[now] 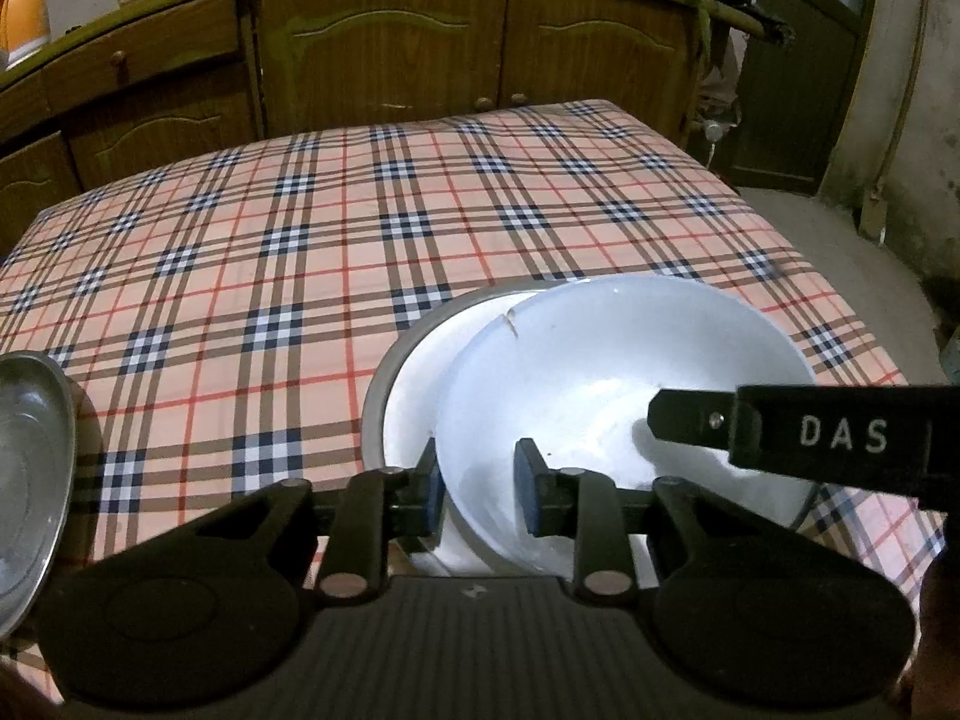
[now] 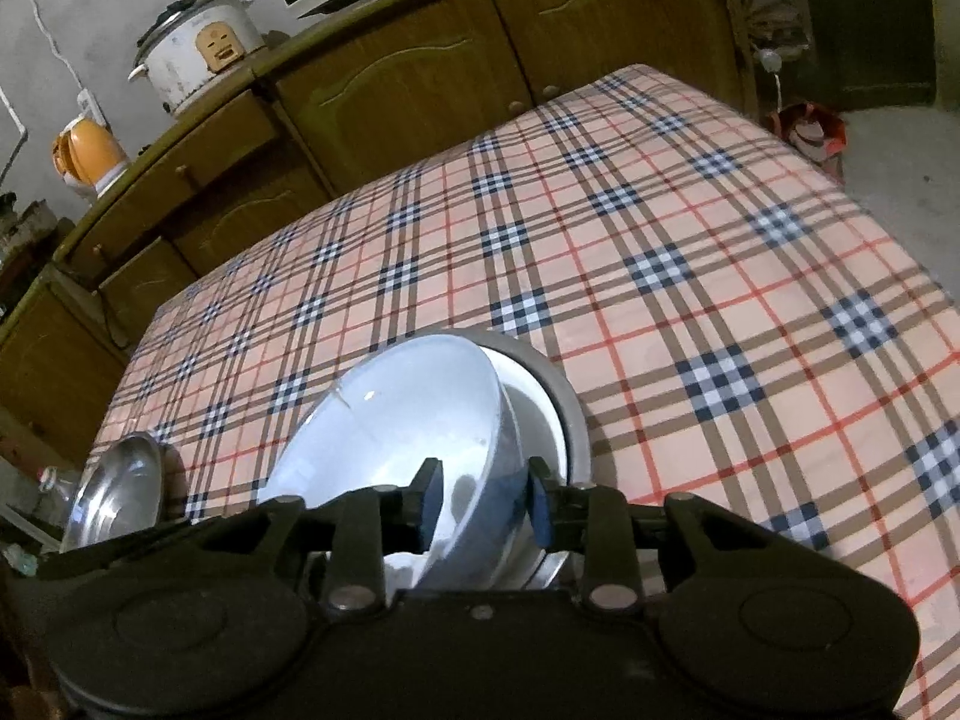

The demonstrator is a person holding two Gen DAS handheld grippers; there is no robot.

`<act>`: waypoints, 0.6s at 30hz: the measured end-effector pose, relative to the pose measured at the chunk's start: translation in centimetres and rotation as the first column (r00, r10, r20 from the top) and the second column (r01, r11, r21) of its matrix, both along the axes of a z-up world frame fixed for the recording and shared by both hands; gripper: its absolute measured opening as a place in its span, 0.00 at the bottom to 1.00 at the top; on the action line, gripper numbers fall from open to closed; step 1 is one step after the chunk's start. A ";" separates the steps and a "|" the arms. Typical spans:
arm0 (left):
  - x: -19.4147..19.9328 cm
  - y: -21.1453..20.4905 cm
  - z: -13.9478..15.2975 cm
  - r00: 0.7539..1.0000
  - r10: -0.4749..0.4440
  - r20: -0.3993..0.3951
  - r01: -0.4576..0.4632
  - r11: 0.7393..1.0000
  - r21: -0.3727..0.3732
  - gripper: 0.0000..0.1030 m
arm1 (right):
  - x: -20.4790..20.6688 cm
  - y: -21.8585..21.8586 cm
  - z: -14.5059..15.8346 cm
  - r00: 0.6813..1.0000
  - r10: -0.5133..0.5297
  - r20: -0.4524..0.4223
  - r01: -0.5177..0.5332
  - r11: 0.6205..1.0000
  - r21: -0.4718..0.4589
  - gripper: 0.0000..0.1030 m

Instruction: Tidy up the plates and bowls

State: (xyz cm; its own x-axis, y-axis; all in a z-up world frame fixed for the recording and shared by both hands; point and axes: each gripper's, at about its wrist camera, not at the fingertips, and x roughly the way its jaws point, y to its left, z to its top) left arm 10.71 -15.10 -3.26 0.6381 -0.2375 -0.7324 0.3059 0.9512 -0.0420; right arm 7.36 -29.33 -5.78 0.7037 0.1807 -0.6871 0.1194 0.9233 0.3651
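Between the pads of my left tool (image 1: 480, 480) runs the near wall of the white bowl (image 1: 600, 372), one pad outside it and the other inside. Whether the pads actually pinch the wall I cannot tell. The bowl sits tilted inside a wider grey-rimmed plate (image 1: 384, 372), which lies on the checked cloth of the surface (image 1: 300, 240) just ahead of both tools.

My right tool (image 2: 483, 498) straddles the opposite side of the same bowl. Its pads stand apart, with the wall between them and not clamped. In the left wrist view, one finger of this tool reaches in from the right over the bowl's hollow, and it carries the white letters "DAS" (image 1: 843, 435).

Off to the left of my left tool, near the surface's edge, lies a shiny steel dish (image 1: 30, 480).

Far ahead, on the wooden cabinet (image 2: 390, 78), stand a white rice cooker (image 2: 192, 48) and an orange kettle (image 2: 90, 150). The cooker's front panel is too small to read.
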 end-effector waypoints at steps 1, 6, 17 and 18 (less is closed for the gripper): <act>0.0 0.0 0.0 1.000 0.001 -0.001 -0.001 1.000 -0.002 0.27 | 0.1 0.2 0.1 1.000 0.008 -0.001 -0.008 1.000 -0.010 0.43; -0.1 0.5 0.2 1.000 0.011 -0.015 -0.012 1.000 -0.027 0.26 | 1.1 0.9 0.4 0.998 0.055 -0.022 -0.056 0.996 -0.067 0.51; -0.5 1.4 0.8 1.000 0.017 -0.004 -0.018 0.999 -0.044 0.25 | 2.5 1.6 0.1 0.986 0.136 -0.091 -0.142 0.988 -0.054 0.67; -0.6 1.5 0.8 1.000 0.017 -0.001 -0.017 0.999 -0.043 0.25 | 2.6 1.6 0.1 0.984 0.145 -0.100 -0.151 0.987 -0.054 0.67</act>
State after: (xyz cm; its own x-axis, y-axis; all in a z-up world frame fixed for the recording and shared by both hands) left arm 10.12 -13.63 -2.46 0.6420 -0.2578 -0.7221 0.2895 0.9536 -0.0830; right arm 9.96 -27.71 -5.66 0.6034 0.2331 -0.7626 0.0115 0.9537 0.3006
